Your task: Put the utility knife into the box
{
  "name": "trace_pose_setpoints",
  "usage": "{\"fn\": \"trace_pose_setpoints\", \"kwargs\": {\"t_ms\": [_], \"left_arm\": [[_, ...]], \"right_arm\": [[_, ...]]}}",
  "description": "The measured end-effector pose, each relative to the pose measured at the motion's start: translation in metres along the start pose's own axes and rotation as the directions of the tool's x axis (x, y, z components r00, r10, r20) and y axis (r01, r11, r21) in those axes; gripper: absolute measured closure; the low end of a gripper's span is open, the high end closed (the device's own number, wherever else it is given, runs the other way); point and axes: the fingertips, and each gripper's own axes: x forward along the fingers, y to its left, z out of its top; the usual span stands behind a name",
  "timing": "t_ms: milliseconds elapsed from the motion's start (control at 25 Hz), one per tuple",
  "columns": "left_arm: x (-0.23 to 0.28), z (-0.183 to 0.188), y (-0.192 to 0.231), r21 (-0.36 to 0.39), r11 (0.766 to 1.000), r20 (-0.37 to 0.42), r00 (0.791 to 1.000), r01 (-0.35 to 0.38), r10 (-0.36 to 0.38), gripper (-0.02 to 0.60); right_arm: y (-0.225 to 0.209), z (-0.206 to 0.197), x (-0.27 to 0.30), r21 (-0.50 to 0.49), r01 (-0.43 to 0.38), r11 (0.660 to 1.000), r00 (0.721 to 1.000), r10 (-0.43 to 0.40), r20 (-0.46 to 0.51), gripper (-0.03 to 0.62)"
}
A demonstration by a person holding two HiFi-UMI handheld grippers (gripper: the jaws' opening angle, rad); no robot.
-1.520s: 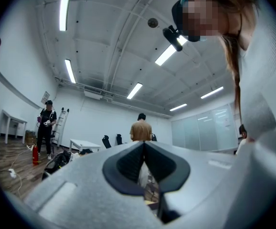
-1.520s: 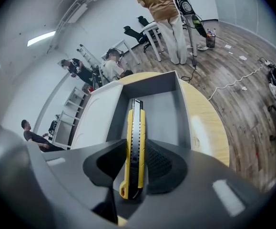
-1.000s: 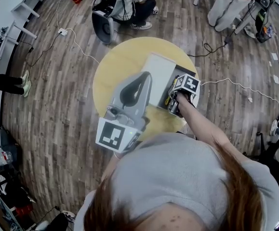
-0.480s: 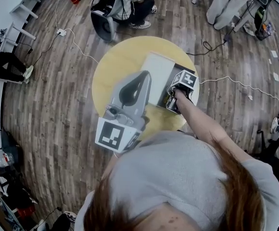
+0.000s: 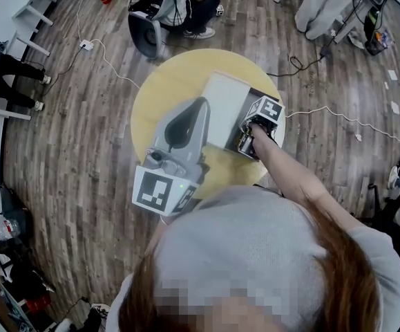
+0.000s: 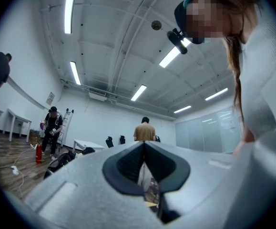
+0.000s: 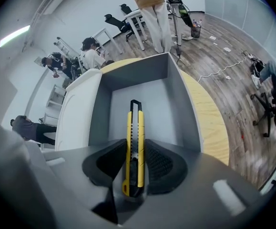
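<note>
The yellow and black utility knife stands lengthwise between the jaws of my right gripper, which is shut on it. Its tip points into the open grey box just ahead and below. In the head view the right gripper, with its marker cube, hovers over the box's dark inside on the round yellow table; the knife is hidden there. My left gripper is held high, near the camera, left of the box. In its own view the left gripper is shut and empty.
The box's white lid lies open to the left of the box. White cables run over the wood floor. A chair and a seated person are beyond the table; other people stand at the room's edges.
My right gripper has crept slightly farther over the box with the knife. The left gripper has stayed raised. A person at the left edge has walked on.
</note>
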Motion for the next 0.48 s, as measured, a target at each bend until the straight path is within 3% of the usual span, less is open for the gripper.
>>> {"fn": "trace_pose_setpoints", "kwargs": {"t_ms": [280,480], "left_arm": [[0.001,-0.007,-0.003,-0.004,1.000,-0.021,0.999,0.029,-0.029,0.578],[0.005,-0.011,-0.011,-0.010,0.998,-0.025,0.998,0.057,-0.057,0.578]], "right_arm": [[0.009,0.003,-0.012,0.066,-0.050,0.997,0.998,0.048,0.035,0.459],[0.021,0.004,-0.029,0.096,-0.134,0.986,0.990,0.130,0.053,0.459]]}}
